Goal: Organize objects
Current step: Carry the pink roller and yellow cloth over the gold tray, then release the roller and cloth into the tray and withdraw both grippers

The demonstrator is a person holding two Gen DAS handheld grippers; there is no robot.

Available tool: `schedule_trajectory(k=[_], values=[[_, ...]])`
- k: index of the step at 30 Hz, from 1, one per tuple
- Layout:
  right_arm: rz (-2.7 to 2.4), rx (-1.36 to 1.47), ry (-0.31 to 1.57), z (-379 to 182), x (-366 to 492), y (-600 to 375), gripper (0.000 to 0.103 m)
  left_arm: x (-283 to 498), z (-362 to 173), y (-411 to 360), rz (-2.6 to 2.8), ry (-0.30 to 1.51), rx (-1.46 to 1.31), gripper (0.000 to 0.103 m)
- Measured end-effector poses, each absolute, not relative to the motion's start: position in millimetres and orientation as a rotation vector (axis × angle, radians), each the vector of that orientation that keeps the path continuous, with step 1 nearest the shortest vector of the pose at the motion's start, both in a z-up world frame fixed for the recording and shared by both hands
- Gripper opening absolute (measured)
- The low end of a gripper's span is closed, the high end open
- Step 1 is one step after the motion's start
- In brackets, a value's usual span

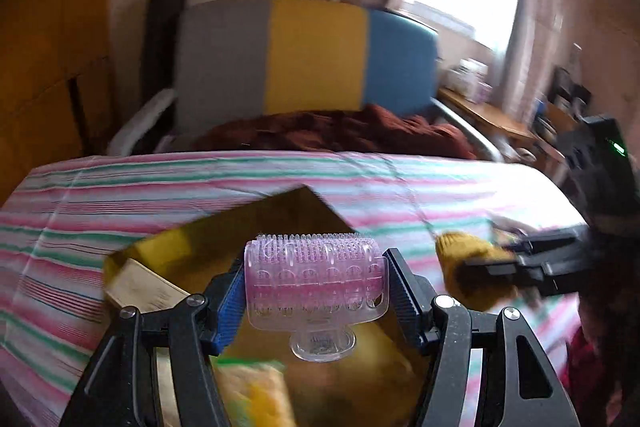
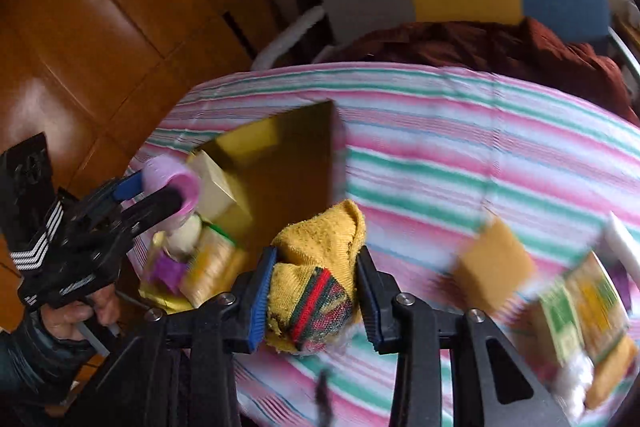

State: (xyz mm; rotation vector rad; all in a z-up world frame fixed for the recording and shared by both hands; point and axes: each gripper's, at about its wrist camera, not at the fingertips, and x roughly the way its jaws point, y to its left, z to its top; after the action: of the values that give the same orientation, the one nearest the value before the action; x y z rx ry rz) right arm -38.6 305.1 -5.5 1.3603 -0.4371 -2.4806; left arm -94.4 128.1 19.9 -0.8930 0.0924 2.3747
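My left gripper (image 1: 316,277) is shut on a pink, bristly hair roller (image 1: 320,263) with a clear plastic clip, gripped by its two ends. It hovers over an open gold cardboard box (image 1: 280,215). From the right wrist view, the roller (image 2: 176,179) and left gripper (image 2: 162,193) hang at the box's left side, with a person's hand (image 2: 80,311) on the handle. My right gripper (image 2: 316,273) is shut on a mustard-yellow sock (image 2: 320,239) with a red and green band, held just off the near right corner of the box (image 2: 296,155). The left wrist view shows the sock (image 1: 464,251) to its right.
The box holds a beige carton (image 2: 214,183), a yellow packet (image 2: 212,267) and a purple item (image 2: 168,267). On the striped tablecloth (image 2: 440,131) lie a tan sponge (image 2: 494,259) and green-yellow packets (image 2: 580,311). Behind stand a grey, yellow and blue chair (image 1: 312,55) and a wooden wardrobe (image 2: 100,27).
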Motion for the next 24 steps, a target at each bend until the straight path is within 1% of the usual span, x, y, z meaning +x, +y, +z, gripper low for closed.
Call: schedule_trajectory(k=[1, 2, 3, 4, 5, 6, 8, 12, 17, 19, 20, 22, 23, 24], values=[[-2.47, 1.353, -0.45, -5, -50, 294, 0.04, -105, 19, 124, 2.394, 0.081, -0.908, 0.065], [-2.463, 1.338, -0.469, -5, -63, 281, 0.046, -115, 17, 119, 2.421, 0.064, -0.923, 0.066], [-2.46, 1.33, -0.478, -5, -71, 272, 0.054, -128, 14, 112, 2.453, 0.039, -0.957, 0.071], [-2.457, 1.329, -0.48, -5, -78, 263, 0.057, -134, 12, 106, 2.462, 0.021, -0.982, 0.074], [-2.457, 1.338, -0.474, -6, -86, 252, 0.062, -139, 10, 101, 2.475, -0.001, -1.0, 0.08], [-2.458, 1.343, -0.468, -7, -90, 245, 0.064, -143, 9, 92, 2.502, -0.033, -1.006, 0.085], [-2.461, 1.34, -0.44, -7, -93, 233, 0.068, -142, 11, 79, 2.523, -0.064, -0.98, 0.089], [-2.535, 1.309, -0.29, -1, -83, 216, 0.069, -128, 9, 53, 2.573, -0.094, -0.942, 0.089], [-2.804, 1.124, 0.055, 16, -42, 195, 0.069, -96, 5, 37, 2.618, -0.099, -0.918, 0.091], [-2.901, 1.097, 0.128, 15, -29, 191, 0.071, -82, 3, 35, 2.626, -0.1, -0.917, 0.091], [-2.907, 1.13, 0.138, 11, -28, 189, 0.074, -74, 2, 36, 2.629, -0.089, -0.916, 0.091], [-2.801, 1.252, 0.047, -3, -28, 193, 0.072, -65, 2, 39, 2.634, -0.063, -0.919, 0.092], [-2.768, 1.28, -0.017, -8, -27, 195, 0.064, -60, 2, 41, 2.638, -0.054, -0.918, 0.093], [-2.758, 1.289, -0.051, -12, -27, 198, 0.058, -55, 1, 43, 2.643, -0.044, -0.915, 0.095]])
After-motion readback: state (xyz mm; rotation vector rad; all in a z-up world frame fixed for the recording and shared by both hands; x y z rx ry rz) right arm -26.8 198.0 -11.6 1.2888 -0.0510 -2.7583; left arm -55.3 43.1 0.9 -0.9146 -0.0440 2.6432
